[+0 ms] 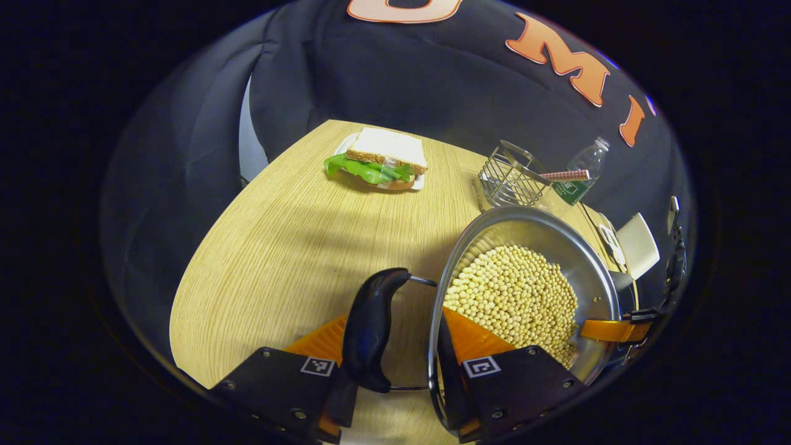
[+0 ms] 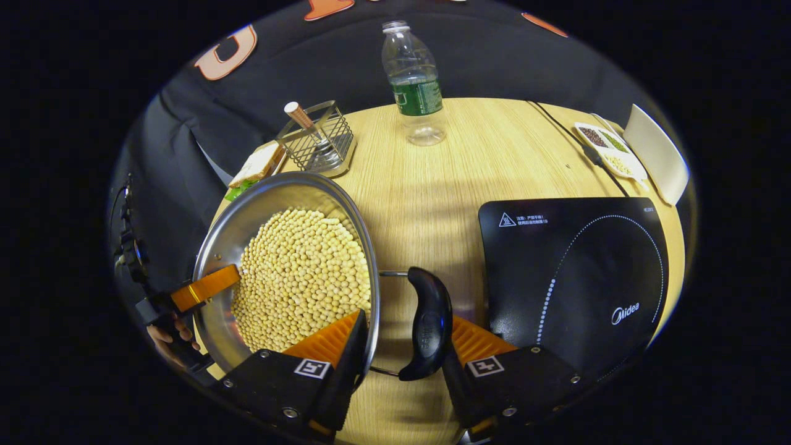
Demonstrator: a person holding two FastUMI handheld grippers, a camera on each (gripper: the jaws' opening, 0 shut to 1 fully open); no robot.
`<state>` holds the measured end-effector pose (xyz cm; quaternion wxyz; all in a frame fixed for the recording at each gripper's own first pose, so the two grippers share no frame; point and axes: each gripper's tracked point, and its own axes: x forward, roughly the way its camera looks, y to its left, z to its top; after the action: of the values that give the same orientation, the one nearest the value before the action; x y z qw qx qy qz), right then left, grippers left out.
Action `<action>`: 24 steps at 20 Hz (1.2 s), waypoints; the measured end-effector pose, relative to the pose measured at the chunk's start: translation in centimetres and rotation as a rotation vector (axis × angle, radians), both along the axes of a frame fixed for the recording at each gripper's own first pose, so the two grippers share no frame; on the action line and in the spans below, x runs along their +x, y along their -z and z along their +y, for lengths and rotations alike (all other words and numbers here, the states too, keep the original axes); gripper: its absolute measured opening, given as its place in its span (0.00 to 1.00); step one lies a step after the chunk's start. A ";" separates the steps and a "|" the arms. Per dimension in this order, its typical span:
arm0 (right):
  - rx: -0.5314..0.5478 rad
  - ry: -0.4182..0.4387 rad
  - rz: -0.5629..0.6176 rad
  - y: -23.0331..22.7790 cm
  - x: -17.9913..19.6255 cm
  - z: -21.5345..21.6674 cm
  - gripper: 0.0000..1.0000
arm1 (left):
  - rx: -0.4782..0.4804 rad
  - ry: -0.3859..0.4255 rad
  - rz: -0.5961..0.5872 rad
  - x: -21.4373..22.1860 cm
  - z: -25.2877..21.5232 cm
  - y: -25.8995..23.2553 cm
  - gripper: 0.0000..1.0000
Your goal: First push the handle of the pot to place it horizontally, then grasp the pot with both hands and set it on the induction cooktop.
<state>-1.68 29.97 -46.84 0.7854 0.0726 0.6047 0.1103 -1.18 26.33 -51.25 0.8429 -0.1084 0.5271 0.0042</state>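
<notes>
**Both grippers at the pot's side handles, cooktop waiting**

In the left gripper view, a steel pot (image 1: 593, 272) full of pale soybeans (image 1: 516, 296) sits in the lower right of the frame. The left gripper (image 1: 401, 371) is at the bottom centre. Its fingers are partly open and straddle the pot's black left handle (image 1: 371, 327) and rim. Whether both pads press on them cannot be told.

In the right gripper view, the pot is at the lower left. The right gripper (image 2: 398, 361) is at the bottom centre, its fingers likewise set either side of the rim and the black right handle (image 2: 427, 321). How firmly it grips is unclear. The induction cooktop (image 2: 575, 278), black and bare, lies to the right of the pot, close by on the wooden table (image 2: 426, 198).

A sandwich (image 1: 378, 162), a wire basket (image 2: 321, 145) and a plastic bottle (image 2: 413, 83) stand farther back.

The handles look level, so the two-handed grasp seems to be the step in hand. Next, both grippers should close firmly, lift evenly so no beans spill, and carry the pot onto the cooktop.
</notes>
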 end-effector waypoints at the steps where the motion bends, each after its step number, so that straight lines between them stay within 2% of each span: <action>1: 0.006 0.011 0.006 0.1 0.2 0.0 0.65 | 0.007 -0.007 0.001 0.0 0.0 -0.1 0.60; 4: -0.002 0.012 0.018 0.2 0.5 -0.3 0.58 | 0.043 -0.022 -0.006 -0.1 0.1 -0.6 0.58; 6: 0.011 0.023 0.033 0.1 0.6 0.0 0.56 | 0.094 0.007 -0.029 0.3 -0.1 -1.3 0.58; 7: 0.023 0.030 0.032 -0.1 0.9 0.1 0.60 | 0.117 0.029 -0.038 0.6 -0.2 -1.5 0.58; 8: 0.032 0.042 0.023 -0.4 1.5 0.2 0.55 | 0.132 0.045 -0.038 0.7 -0.5 -1.8 0.57; 14: 0.045 0.049 -0.007 -0.8 1.8 0.2 0.52 | 0.155 0.053 -0.052 0.0 -1.3 -3.4 0.57; 17: 0.061 0.052 -0.052 -0.9 1.7 0.1 0.52 | 0.165 0.070 -0.083 0.5 -2.2 -5.2 0.60; 20: 0.079 0.073 -0.084 -0.3 1.2 0.0 0.52 | 0.190 0.106 -0.131 1.2 -3.5 -7.8 0.53; 21: 0.083 0.082 -0.097 0.0 0.9 0.2 0.52 | 0.193 0.118 -0.143 1.5 -4.3 -8.5 0.56; 23: 0.090 0.102 -0.121 0.1 0.8 0.4 0.52 | 0.194 0.129 -0.164 1.7 -6.0 -10.1 0.57; 24: 0.092 0.108 -0.129 0.3 0.7 0.5 0.52 | 0.194 0.131 -0.175 1.7 -6.8 -10.9 0.52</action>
<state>-0.98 30.45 -47.11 0.8235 0.1338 0.5422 0.0999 0.48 19.57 -40.38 0.8907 0.0082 0.4544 -0.0094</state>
